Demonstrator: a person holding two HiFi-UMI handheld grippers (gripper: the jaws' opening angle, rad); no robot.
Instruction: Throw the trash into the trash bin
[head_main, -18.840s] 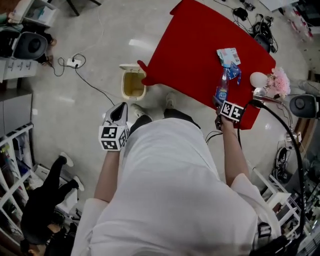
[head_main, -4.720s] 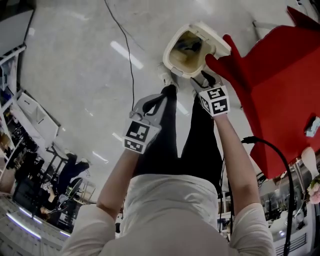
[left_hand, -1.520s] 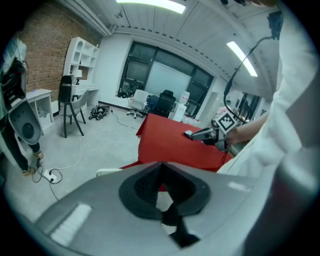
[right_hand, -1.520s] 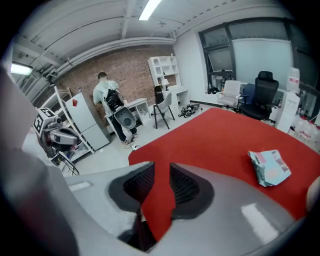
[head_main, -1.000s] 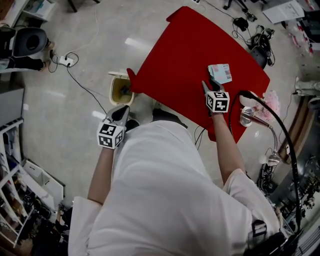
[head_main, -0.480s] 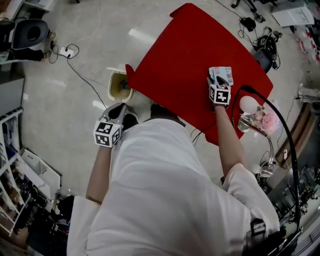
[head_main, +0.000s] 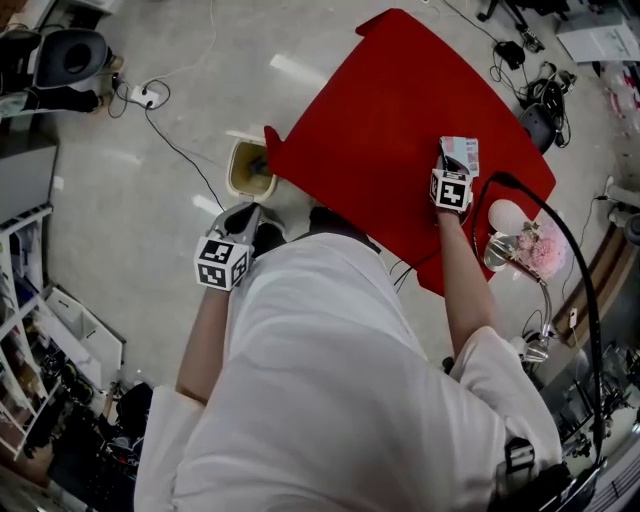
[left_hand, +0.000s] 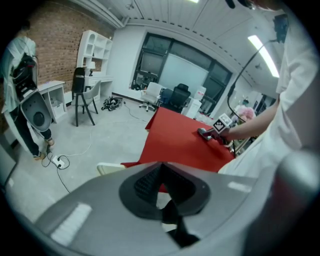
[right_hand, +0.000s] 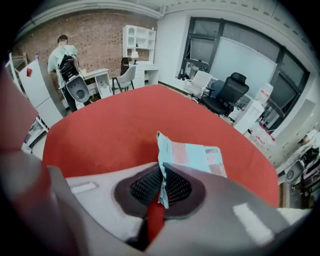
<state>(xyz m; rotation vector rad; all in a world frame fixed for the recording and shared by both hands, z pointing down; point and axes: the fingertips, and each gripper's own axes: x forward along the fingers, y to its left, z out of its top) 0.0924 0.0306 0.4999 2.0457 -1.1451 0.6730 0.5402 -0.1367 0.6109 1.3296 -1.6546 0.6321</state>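
1. My right gripper (right_hand: 162, 186) has its jaws pressed together on the near edge of a flat pale-blue paper packet (right_hand: 195, 157).
2. The pinched edge stands up; the rest spreads away over the red round-edged counter (right_hand: 115, 125).
3. A black office chair (right_hand: 227, 92) stands beyond the counter.

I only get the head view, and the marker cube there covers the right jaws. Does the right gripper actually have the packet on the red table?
Observer: Yes. In the right gripper view the right gripper is shut on the near edge of the light-blue packet, and that edge stands upright between the pads.
Operator: Is the left gripper carrying anything?
Observer: No. The left gripper view shows the left gripper shut, with nothing between its pads.
Operator: Is anyone else nearby?
Observer: The right gripper view shows a person standing by the white desks at the brick wall, beyond the red table.
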